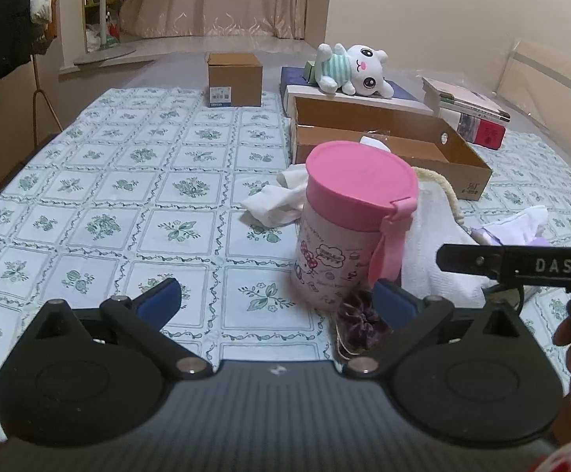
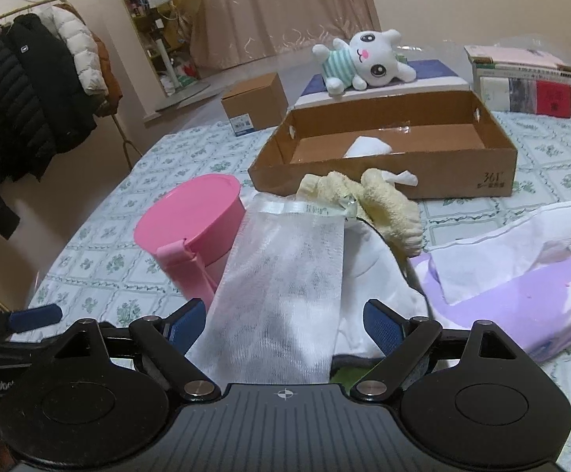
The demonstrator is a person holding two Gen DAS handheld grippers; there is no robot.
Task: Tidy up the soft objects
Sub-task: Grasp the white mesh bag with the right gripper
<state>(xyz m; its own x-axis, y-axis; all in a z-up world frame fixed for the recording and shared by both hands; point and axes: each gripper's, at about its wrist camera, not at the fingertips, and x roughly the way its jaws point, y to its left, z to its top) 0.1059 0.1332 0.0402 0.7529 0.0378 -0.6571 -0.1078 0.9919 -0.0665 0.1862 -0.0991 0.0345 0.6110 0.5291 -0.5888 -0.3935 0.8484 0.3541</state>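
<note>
So far only one white cloth (image 2: 368, 145) lies in the far brown cardboard tray (image 2: 509, 173); the near pile of white mesh bag (image 2: 285, 275) and yellow towel (image 2: 391, 212) waits, and both the left gripper (image 1: 275, 299) and the right gripper (image 2: 283, 322) are spread, empty.

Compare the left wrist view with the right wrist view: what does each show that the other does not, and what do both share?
Only the left wrist view shows the dark purple scrunchie beside the left gripper. Only the right wrist view shows the white mesh bag between the open right gripper fingers and the coat rack. Both show the pink-lidded cup, cardboard tray and plush bunny.
</note>
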